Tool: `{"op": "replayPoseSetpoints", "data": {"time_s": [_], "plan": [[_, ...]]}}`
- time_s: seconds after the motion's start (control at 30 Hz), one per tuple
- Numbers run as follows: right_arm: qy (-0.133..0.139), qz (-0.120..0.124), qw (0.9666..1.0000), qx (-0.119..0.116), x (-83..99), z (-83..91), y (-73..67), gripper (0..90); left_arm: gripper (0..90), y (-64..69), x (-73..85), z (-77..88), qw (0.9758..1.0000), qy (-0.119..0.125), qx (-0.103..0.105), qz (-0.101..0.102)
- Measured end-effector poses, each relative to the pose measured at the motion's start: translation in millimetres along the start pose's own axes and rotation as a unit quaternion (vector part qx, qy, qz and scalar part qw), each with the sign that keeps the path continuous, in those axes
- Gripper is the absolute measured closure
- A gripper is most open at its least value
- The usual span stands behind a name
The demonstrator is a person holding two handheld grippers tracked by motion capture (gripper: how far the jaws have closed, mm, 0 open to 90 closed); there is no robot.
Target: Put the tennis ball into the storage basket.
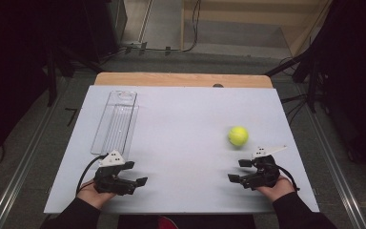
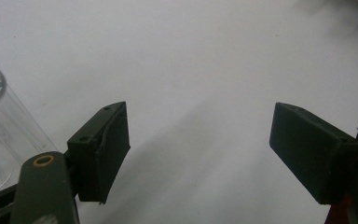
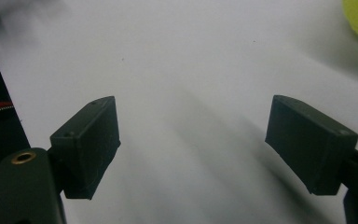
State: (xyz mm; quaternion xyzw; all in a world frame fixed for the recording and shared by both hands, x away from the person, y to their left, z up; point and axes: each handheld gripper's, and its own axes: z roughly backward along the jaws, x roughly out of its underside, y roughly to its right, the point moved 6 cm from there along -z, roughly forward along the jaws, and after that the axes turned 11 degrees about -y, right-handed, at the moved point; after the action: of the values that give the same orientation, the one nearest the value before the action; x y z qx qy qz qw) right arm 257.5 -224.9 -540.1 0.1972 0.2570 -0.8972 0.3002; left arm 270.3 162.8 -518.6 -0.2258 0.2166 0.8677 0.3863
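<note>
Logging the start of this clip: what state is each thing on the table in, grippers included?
Ball: loose on the table, nothing touching it.
Tray: clear, lying flat, looks empty.
Left gripper: jaws wide open, holding nothing, near the tray's near end.
Right gripper: jaws wide open, holding nothing, just short of the ball.

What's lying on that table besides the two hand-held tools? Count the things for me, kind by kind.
Yellow-green ball: 1
Clear plastic tray: 1
Total: 2
</note>
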Motion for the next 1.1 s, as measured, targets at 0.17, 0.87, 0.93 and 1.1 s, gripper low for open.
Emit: {"op": "replayPoseSetpoints", "data": {"time_s": [0.17, 0.87, 0.93, 1.1], "plan": [[0.003, -0.003, 1.0000, 0.003, -1.1, 0.7, 0.9, 15.5, 20.4, -0.3, 0.0, -0.3, 1.0000, 0.000, -0.002, 0.000], [0.011, 0.002, 0.9999, -0.003, -5.4, -1.2, 0.0, 15.7, 20.4, -3.4, -1.3, 1.2, 0.9999, 0.013, -0.001, 0.001], [0.013, -0.002, 0.9999, -0.003, -6.1, -1.3, 0.3, 15.7, 20.4, -4.1, -1.7, 1.3, 0.9999, 0.014, -0.001, 0.000], [0.017, -0.001, 0.9999, -0.003, -8.0, -1.4, -0.1, 15.7, 20.4, -4.9, -1.9, 1.4, 0.9999, 0.013, -0.003, 0.001]]}}
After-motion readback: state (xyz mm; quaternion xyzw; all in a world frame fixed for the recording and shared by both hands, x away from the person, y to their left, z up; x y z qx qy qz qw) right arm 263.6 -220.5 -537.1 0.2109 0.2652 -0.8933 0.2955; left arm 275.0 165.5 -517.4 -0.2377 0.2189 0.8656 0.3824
